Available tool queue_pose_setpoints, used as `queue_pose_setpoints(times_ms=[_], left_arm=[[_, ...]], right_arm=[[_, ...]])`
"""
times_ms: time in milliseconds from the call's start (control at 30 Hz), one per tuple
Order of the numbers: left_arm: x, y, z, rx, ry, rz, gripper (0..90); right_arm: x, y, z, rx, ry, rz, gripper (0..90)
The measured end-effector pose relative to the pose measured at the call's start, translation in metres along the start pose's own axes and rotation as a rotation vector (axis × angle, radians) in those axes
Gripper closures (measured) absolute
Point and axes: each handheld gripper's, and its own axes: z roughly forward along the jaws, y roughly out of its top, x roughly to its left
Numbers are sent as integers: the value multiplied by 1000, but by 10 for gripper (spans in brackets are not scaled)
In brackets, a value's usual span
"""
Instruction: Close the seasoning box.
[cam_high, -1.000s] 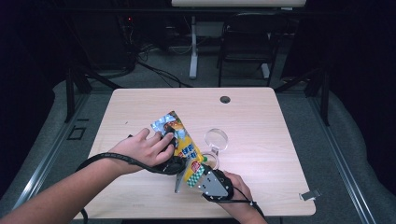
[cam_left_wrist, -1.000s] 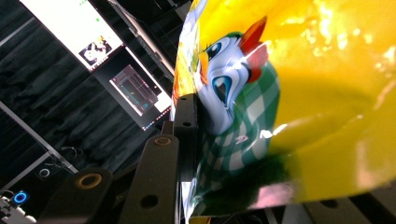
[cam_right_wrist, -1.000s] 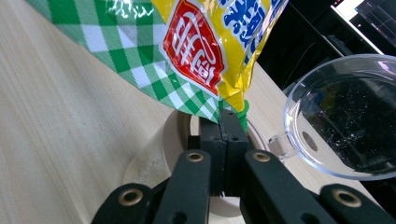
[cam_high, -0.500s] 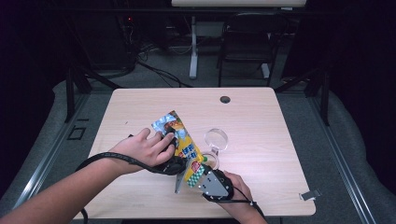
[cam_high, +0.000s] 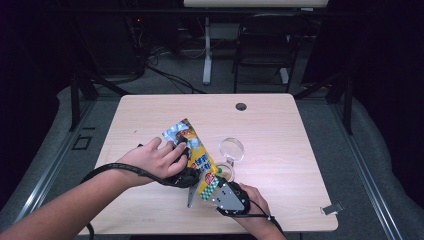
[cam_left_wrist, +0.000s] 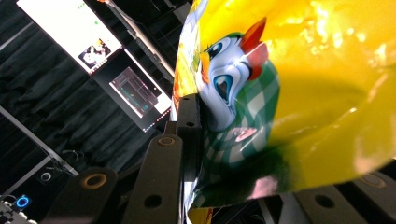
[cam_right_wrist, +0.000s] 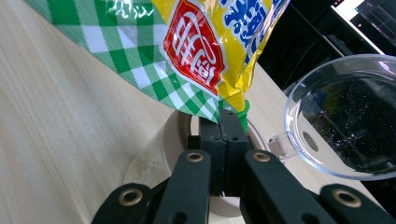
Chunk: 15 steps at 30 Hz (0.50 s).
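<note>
A yellow snack bag with a cartoon bird and a green-checked bottom is held tilted above the wooden table. My left gripper is shut on its middle. In the left gripper view, one black finger presses the bag, and the foil hides the other. My right gripper is shut on the bag's lower corner. In the right gripper view, the jaws meet on the sealed edge of the bag.
A clear round plastic dish lies just right of the bag. A tape roll lies under the right jaws. A dark grommet hole sits at the table's far side. A small metal clip lies near the front right corner.
</note>
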Motion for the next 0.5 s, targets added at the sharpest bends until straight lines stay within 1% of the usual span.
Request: queue_pose_setpoints(times_ms=[400, 500], left_arm=[[1, 0, 0, 0, -9, 1, 779], [1, 0, 0, -6, -1, 0, 781]], right_arm=[[0, 0, 0, 2, 2, 3, 900], [0, 0, 0, 1, 1, 3, 900]])
